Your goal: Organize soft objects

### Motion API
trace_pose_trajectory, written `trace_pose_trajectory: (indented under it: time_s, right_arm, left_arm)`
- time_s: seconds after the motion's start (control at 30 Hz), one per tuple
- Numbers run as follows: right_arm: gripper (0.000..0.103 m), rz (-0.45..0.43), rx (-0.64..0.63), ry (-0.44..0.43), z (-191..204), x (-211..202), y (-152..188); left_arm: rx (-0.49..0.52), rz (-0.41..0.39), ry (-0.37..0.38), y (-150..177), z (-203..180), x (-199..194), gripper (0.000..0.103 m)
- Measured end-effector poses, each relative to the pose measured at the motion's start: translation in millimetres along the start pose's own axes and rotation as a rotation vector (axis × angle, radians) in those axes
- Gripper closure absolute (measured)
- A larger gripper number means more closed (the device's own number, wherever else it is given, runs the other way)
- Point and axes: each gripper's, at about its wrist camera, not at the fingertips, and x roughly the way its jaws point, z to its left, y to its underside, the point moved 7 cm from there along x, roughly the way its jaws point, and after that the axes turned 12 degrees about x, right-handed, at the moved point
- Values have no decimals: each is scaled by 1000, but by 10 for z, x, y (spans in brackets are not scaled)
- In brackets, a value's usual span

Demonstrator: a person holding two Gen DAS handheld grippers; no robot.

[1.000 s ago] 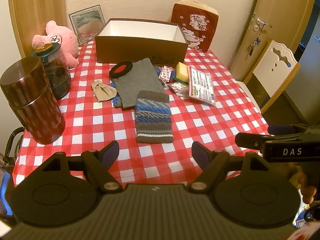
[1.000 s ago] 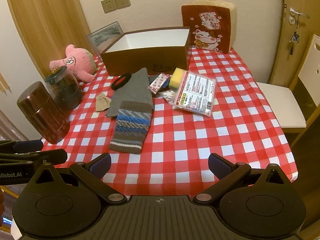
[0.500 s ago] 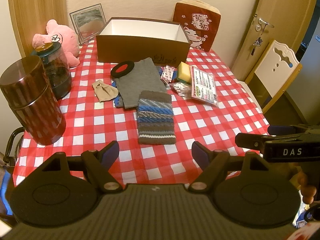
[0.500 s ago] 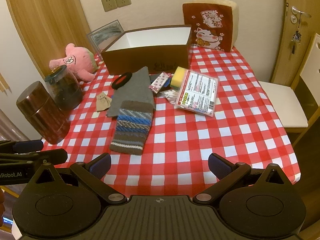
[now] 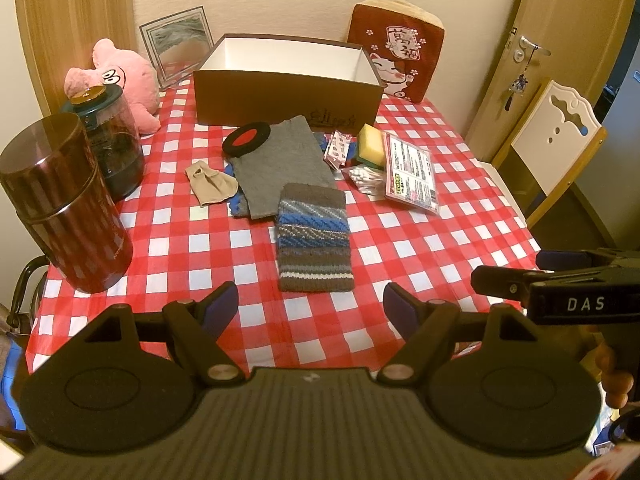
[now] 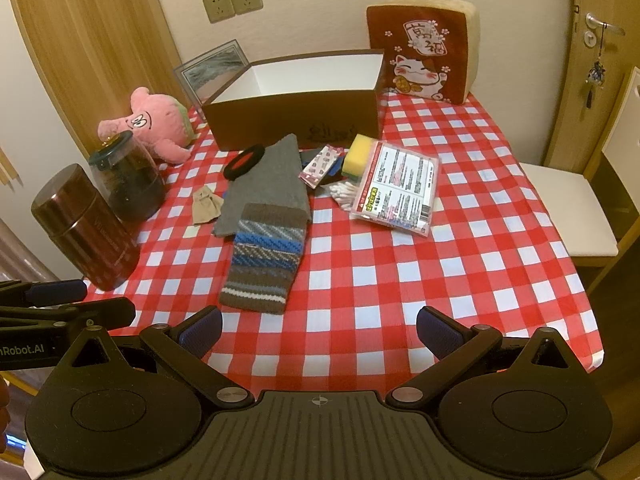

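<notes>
A striped knitted cloth (image 5: 314, 238) (image 6: 264, 258) lies mid-table, overlapping a grey folded cloth (image 5: 278, 168) (image 6: 268, 186). A beige sock (image 5: 210, 187) (image 6: 205, 209) rests to their left, and a pink plush toy (image 5: 120, 82) (image 6: 154, 128) sits at the back left. The open brown box (image 5: 286, 98) (image 6: 296, 120) with its white inside stands at the back. A red cat cushion (image 5: 396, 60) (image 6: 424, 46) leans behind it. My left gripper (image 5: 310, 304) hovers open at the near table edge, just short of the striped cloth. My right gripper (image 6: 318, 330) is open too, holding nothing.
A dark red canister (image 5: 64, 204) (image 6: 86, 228) and a glass jar (image 5: 106, 140) (image 6: 128, 180) stand at the left. A yellow sponge (image 5: 370, 140), cotton swabs, a printed packet (image 6: 396, 188) and a black-red disc (image 5: 246, 140) lie near the box. A white chair (image 6: 568, 208) stands on the right.
Both grippers have drifted slightly forward toward the table; the objects sit a bit lower in view. Nothing on the table moved, and both grippers stayed open.
</notes>
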Motion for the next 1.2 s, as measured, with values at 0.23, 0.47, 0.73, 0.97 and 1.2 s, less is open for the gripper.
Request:
trace_pose_trajectory:
  time_s: [0.23, 0.47, 0.73, 0.97, 1.2]
  right_arm:
    - [0, 4, 3, 1, -6, 33, -2]
    - [0, 8, 6, 1, -21, 73, -26]
    - [0, 21, 16, -1, -95, 192, -91]
    - [0, 20, 33, -13, -191, 268, -197]
    - [0, 21, 54, -14, -368, 373, -315]
  left_arm:
    - [0, 5, 2, -15, 6, 52, 25]
    - [-2, 13, 1, -28, -10, 107, 25]
    - [-11, 31, 4, -67, -19, 225, 25]
    - [-4, 47, 4, -117, -22, 392, 25]
    - [2, 73, -2, -178, -47, 661, 25]
